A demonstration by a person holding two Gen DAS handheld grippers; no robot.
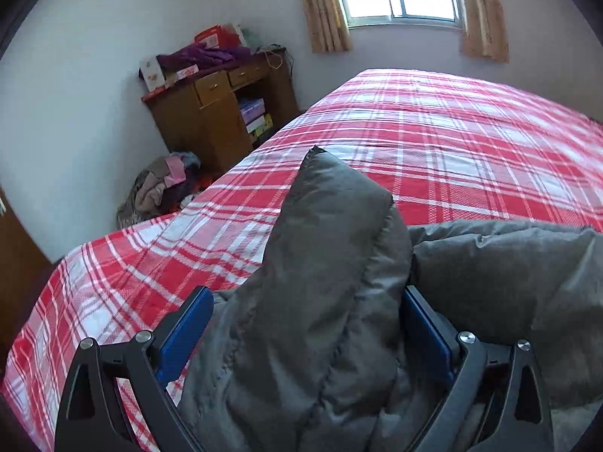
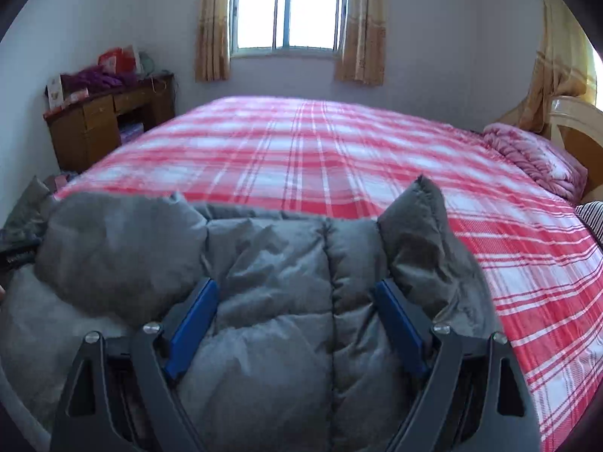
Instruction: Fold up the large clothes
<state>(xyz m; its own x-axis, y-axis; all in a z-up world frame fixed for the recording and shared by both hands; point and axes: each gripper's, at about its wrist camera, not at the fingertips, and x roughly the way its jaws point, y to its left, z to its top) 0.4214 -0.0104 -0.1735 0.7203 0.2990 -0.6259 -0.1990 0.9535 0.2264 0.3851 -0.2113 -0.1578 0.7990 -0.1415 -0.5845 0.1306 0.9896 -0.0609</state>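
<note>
A grey padded jacket (image 1: 324, 301) lies at the near edge of a bed with a red and white plaid sheet (image 1: 433, 139). In the left wrist view my left gripper (image 1: 307, 295) has its blue pads wide apart with a thick bunch of the jacket between them, one corner sticking up. In the right wrist view my right gripper (image 2: 296, 288) also stands wide, with the quilted jacket (image 2: 271, 263) bulging between its pads. Whether either grip presses the fabric is unclear.
A wooden desk (image 1: 211, 113) with boxes and purple cloth stands at the far left wall. A clothes heap (image 1: 162, 188) lies on the floor beside the bed. A pink quilt (image 2: 535, 158) and headboard (image 2: 576, 120) are at the right. A curtained window (image 2: 290, 7) is behind.
</note>
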